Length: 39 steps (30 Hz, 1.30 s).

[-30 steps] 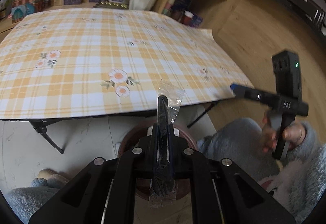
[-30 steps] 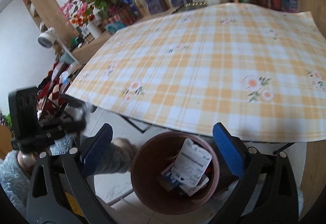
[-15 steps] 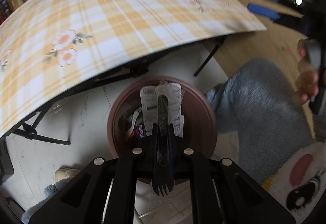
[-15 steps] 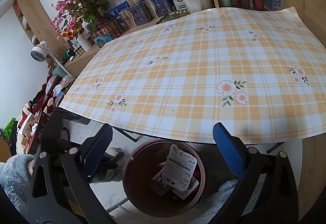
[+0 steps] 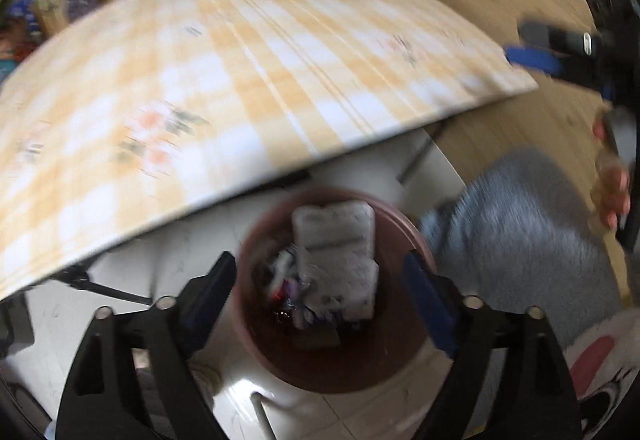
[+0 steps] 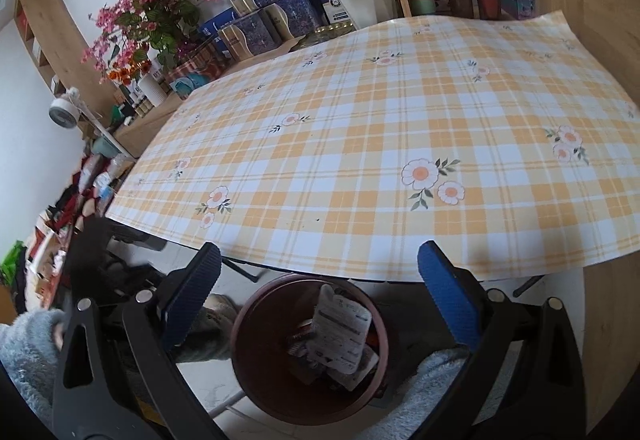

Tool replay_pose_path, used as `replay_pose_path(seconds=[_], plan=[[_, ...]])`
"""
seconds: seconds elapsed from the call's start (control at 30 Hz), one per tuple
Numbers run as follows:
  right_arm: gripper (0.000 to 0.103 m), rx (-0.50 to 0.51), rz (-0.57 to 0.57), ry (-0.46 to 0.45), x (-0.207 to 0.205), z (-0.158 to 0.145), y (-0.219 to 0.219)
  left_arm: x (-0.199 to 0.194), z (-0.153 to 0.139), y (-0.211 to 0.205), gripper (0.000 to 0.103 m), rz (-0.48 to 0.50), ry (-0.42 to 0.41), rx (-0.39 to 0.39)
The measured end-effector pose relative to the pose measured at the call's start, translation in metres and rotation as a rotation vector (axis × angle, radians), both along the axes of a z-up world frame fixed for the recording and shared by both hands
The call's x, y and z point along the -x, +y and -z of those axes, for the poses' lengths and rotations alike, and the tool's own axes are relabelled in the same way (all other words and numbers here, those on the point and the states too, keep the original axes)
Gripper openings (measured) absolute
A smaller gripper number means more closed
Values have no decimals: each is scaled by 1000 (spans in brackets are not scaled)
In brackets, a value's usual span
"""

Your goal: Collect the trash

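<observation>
- Hovering over the brown bin (image 5: 332, 324), the left gripper (image 5: 320, 292) has its fingers spread wide with nothing between them; the left wrist view is smeared by motion blur, so fine detail there is hard to read.
- The right gripper (image 6: 320, 292) also hangs above the bin (image 6: 308, 352), fingers spread and holding nothing.
- The bin stands on the pale floor just below the near edge of the table (image 6: 360, 160), partly tucked under the overhanging checked cloth.
- Inside the bin lies the collected trash: a white printed wrapper (image 6: 340, 332) leans against the pile, with smaller dark and coloured scraps beneath it. In the left wrist view the same white wrapper (image 5: 336, 252) sits on top.
- The tabletop shows only its yellow-and-white plaid cloth with daisy prints; no loose litter can be seen on it in either view.
- Judging from this, the collecting looks nearly or wholly finished: trash is in the bin, both grippers are empty, and nothing visible on the table is left to pick up.
- Parts of the table's far corners and the floor behind the person are out of sight, so stray pieces there cannot be ruled out.
</observation>
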State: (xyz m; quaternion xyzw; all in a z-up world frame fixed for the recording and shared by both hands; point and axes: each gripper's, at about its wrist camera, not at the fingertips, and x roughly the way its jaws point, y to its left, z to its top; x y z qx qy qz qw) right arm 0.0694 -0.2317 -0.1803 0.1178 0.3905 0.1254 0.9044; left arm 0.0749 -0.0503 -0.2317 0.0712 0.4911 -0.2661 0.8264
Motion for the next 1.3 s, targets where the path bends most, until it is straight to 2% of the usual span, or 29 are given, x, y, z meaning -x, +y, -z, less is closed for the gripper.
replay_pose_path(seconds=[0.33,0.53,0.67,0.87,1.13,1.3], plan=[[97,92,12,-45,4,-23,11,-5,-82,51,95,-272,-260,7],[97,139,42,-100,6,-50,14,0,-136,75,97,-401,-419,-1],[97,166,61,-151,6,-75,16,6,-169,80,97,-444,-509,-2],[97,172,76,-218,10,-104,18,11,-209,79,97,-489,-593,-36],[97,171,98,-267,16,-128,19,25,-236,70,97,-485,-681,-55],[97,171,110,-287,22,-136,19,28,-243,66,97,-461,-682,-38]])
